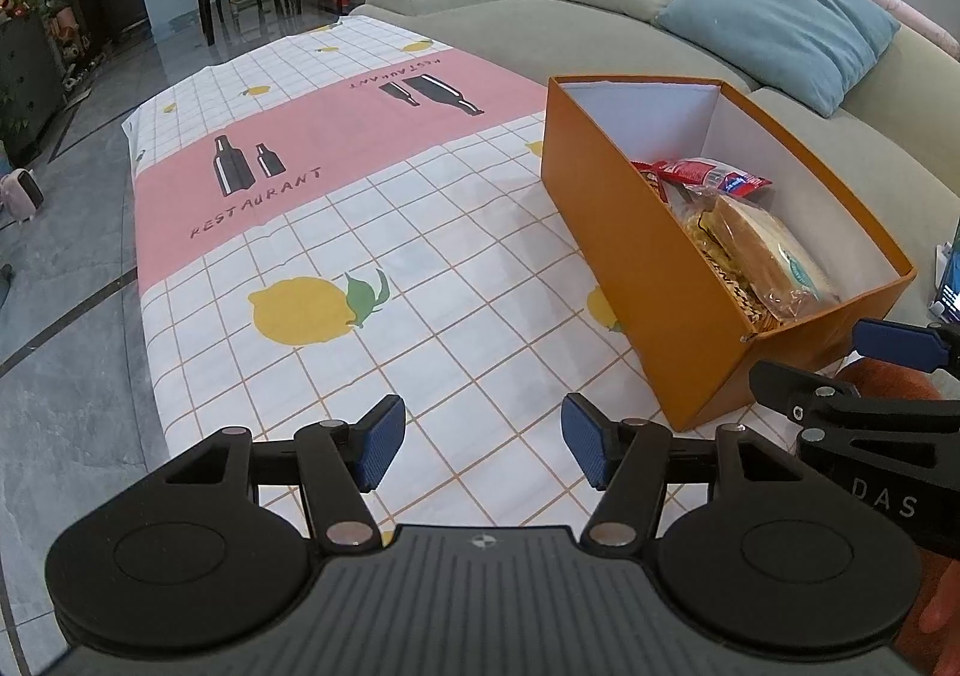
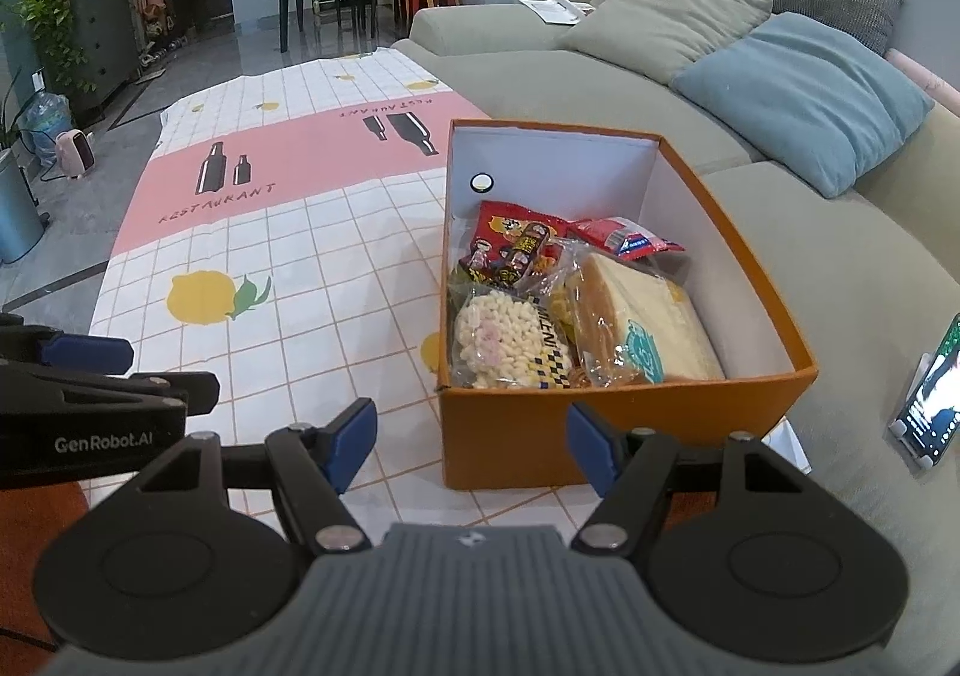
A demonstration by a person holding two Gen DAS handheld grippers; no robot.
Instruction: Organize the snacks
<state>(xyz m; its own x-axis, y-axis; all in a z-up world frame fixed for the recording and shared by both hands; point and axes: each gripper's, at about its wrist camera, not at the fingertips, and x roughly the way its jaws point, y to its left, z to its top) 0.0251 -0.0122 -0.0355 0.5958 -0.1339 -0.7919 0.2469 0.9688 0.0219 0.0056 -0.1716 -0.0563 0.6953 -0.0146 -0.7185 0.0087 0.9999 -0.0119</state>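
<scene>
The orange box [image 2: 624, 424] is the landmark here. It sits on the cloth-covered surface [image 2: 336, 268] at the edge nearest the sofa [image 2: 798, 232], and its near short wall lies just ahead of the right tool [image 2: 471, 451], slightly toward that tool's right finger. From the left tool [image 1: 483, 445] the same box [image 1: 660, 280] lies ahead and off to the right, its long axis running away from both tools toward the far end of the surface. The right tool is the nearer of the two and faces the open top almost squarely, so by my judgement any reach into the box falls to it.

Both tools stand wide apart and hold nothing.

All the snacks in view are already inside the box, crowded toward its near end: a clear bag of pale puffed pieces [image 2: 501, 340] against the near-left corner, a wrapped sandwich loaf [image 2: 648, 322] beside it, a red printed packet [image 2: 516, 244] behind them, and a small red sachet [image 2: 627, 238] on top toward the back. The far end of the box shows bare white lining. No loose snack shows on the surface outside the box, so the sorting looks close to done.
</scene>
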